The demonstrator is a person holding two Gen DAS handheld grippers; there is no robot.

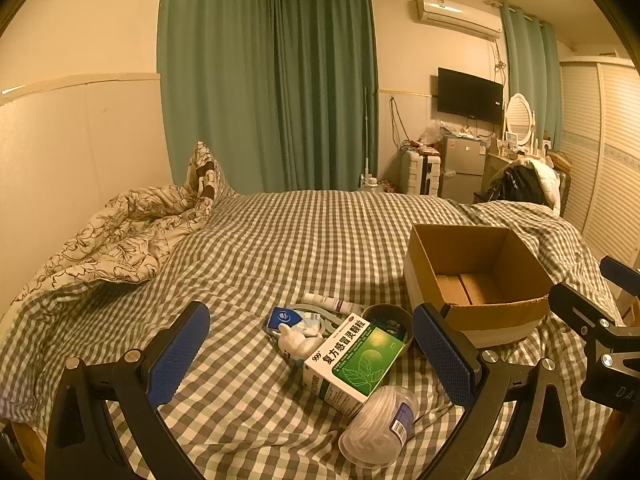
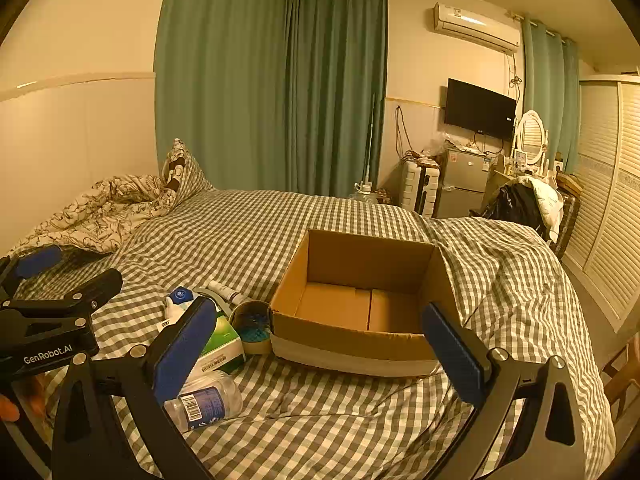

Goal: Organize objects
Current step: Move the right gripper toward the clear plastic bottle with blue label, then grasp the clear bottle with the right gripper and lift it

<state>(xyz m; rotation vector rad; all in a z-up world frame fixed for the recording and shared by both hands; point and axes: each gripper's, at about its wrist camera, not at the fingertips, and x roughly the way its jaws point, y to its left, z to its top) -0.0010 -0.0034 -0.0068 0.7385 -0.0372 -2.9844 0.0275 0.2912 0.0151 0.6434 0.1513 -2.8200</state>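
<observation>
Both my left gripper (image 1: pixel 312 356) and right gripper (image 2: pixel 316 340) gape wide, empty. Beside the cardboard box (image 2: pixel 352 344), the medicine box (image 1: pixel 352 356) rests on the round swab jar (image 1: pixel 378 432), which may roll.

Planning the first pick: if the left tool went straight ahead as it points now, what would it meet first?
Probably the green medicine box, which lies centred between the open fingers of the left tool on the checked bedspread. The cotton-swab jar sits nearer but lower; depth is unclear.
</observation>
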